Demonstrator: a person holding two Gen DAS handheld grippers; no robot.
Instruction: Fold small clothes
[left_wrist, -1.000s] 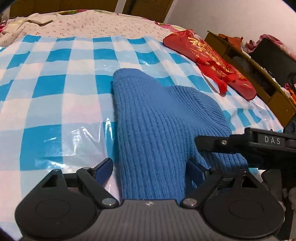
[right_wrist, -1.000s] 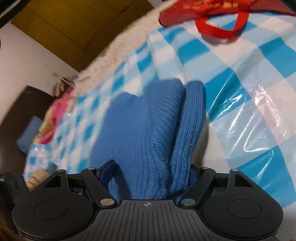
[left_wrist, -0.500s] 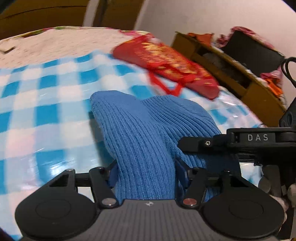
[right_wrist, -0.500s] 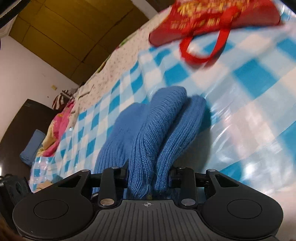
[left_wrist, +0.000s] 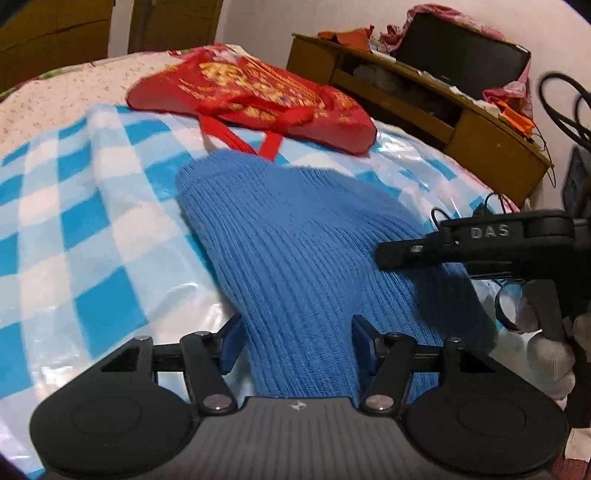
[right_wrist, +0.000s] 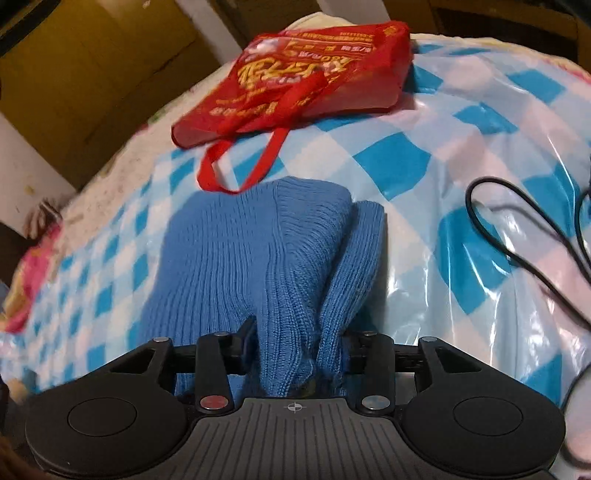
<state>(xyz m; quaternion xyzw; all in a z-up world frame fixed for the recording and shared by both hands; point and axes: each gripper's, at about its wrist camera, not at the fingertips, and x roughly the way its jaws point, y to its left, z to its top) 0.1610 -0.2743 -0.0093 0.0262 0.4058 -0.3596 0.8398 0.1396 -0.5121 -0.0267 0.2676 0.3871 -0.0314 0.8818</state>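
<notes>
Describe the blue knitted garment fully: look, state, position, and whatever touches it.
The blue knitted garment is a ribbed, soft-looking knit, already folded into a thick bundle with layered edges on its right side. It lies on the blue-and-white checked plastic sheet, its far end near the red bag and its handle. Its near end is bunched between the fingers of both the left gripper and the right gripper, which clamp it.
</notes>
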